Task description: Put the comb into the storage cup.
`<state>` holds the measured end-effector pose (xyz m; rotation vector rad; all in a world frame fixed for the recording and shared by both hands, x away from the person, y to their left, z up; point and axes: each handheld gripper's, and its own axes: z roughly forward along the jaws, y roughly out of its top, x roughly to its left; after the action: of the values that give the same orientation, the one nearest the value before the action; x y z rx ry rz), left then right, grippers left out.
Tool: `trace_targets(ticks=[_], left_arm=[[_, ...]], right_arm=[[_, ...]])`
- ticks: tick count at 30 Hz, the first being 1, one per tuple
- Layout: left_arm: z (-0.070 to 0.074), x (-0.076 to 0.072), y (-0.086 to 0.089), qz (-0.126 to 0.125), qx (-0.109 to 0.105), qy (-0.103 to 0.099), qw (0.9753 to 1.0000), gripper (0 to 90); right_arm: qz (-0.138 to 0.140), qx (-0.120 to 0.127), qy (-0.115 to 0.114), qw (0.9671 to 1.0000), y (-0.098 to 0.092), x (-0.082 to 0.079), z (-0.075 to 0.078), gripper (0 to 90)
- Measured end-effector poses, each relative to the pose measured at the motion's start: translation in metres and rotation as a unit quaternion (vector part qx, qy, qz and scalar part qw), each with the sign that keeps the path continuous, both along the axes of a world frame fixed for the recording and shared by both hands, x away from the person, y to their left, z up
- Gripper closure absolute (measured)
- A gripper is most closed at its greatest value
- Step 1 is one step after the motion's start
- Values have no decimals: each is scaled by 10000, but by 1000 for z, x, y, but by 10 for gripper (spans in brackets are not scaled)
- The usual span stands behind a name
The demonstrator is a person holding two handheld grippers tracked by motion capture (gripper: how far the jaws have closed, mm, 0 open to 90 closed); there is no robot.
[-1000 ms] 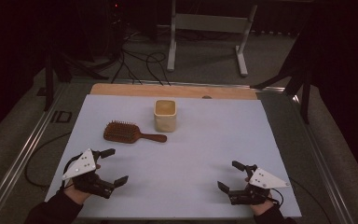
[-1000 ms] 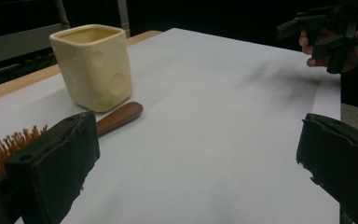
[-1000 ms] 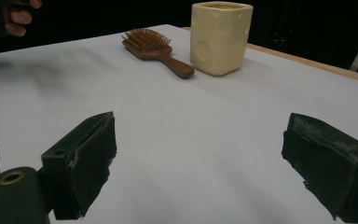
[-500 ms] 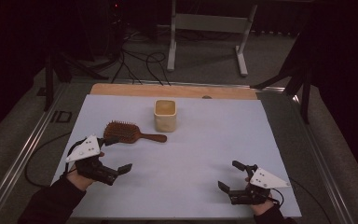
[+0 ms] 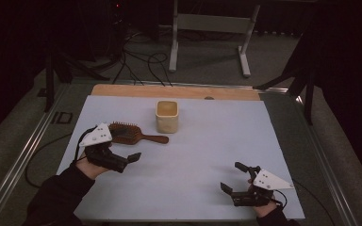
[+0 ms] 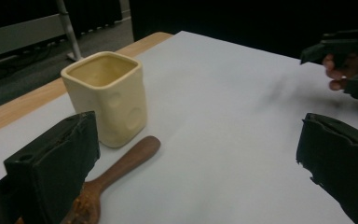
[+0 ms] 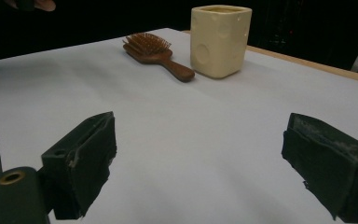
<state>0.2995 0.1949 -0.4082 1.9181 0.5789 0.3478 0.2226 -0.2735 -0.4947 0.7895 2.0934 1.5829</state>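
- White sheet [image 5: 207, 141] covers the counter.
- Wooden hairbrush [image 5: 134, 135] lies just beside the cream cup [image 5: 167, 116].
- Left tongs [image 5: 125, 159] hover near the hairbrush, wide open, holding nothing.
- Right tongs [image 5: 232, 178] are open and hold nothing, well apart.

one hairbrush [image 5: 134, 135], one cup [image 5: 167, 116], apparently empty

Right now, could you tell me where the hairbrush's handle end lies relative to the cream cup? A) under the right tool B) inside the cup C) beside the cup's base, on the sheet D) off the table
C: the hairbrush lies flat on the white sheet, its handle end close by the base of the cup, as the left gripper view also shows.
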Motion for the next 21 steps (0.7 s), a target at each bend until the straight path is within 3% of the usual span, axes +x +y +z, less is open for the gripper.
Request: trace_targets(ticks=[10, 16, 21], left_arm=[[3, 24, -17, 10, 188, 153, 9997, 2], [0, 37, -28, 50, 277, 386, 9989, 30], [-4, 47, -33, 98, 338, 399, 9986, 70]], right_arm=[[14, 30, 16, 10000, 0, 0, 0, 96], [22, 50, 15, 10000, -1, 0, 1, 96], [25, 49, 11, 10000, -1, 0, 0, 96]])
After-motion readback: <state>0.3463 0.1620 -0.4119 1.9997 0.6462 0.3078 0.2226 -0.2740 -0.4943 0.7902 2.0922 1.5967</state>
